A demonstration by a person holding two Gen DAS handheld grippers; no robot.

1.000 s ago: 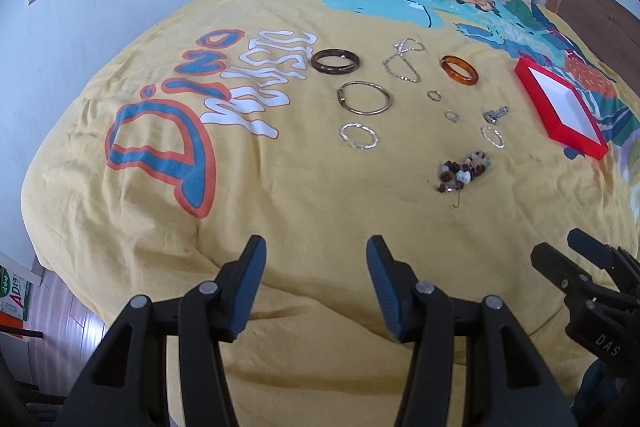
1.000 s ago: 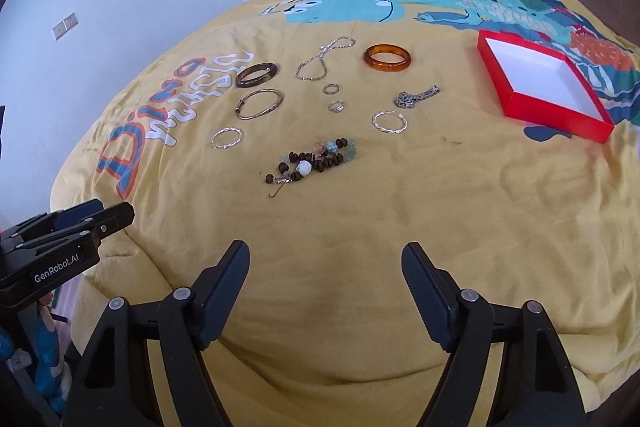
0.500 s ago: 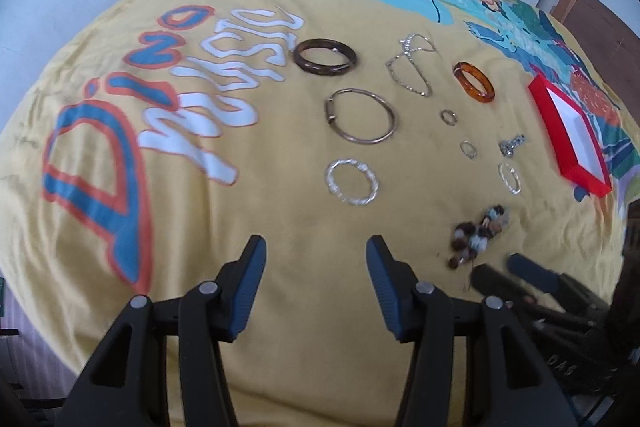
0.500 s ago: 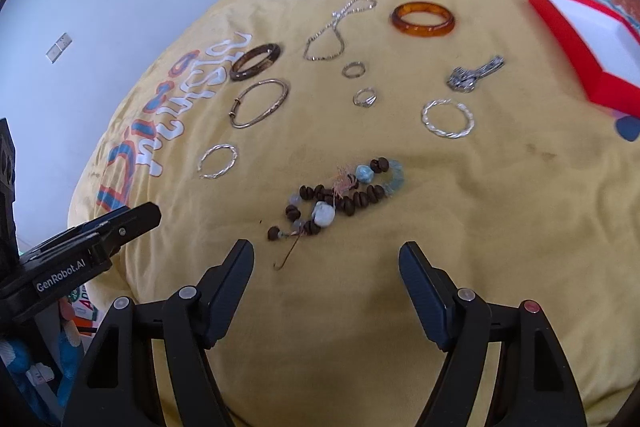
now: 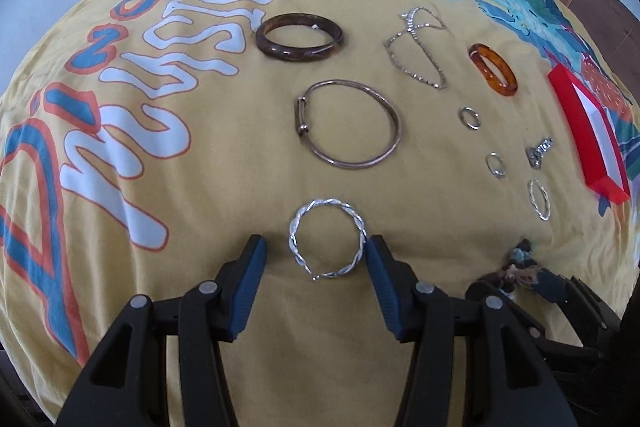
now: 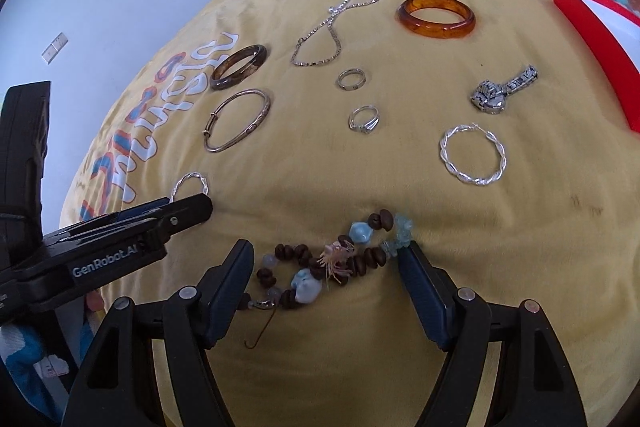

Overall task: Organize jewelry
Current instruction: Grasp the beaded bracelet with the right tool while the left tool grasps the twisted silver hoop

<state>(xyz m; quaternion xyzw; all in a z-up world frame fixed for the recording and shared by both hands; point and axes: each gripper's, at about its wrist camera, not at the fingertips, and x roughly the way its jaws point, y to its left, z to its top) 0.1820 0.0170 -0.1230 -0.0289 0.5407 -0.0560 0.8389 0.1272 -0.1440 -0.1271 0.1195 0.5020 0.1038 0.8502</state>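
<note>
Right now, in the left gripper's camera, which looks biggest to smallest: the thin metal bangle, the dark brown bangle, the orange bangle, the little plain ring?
1. Thin metal bangle.
2. Dark brown bangle, close behind and farther away, so unsure.
3. Orange bangle, seen edge-on.
4. Plain ring.

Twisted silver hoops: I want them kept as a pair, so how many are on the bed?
2. One twisted silver hoop lies between the left gripper fingers; the other lies beside the red box. None appears hidden.

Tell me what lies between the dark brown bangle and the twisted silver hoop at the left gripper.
In the left wrist view, the thin metal bangle lies on the yellow bedspread between the dark brown bangle and the twisted silver hoop, touching neither.
</note>
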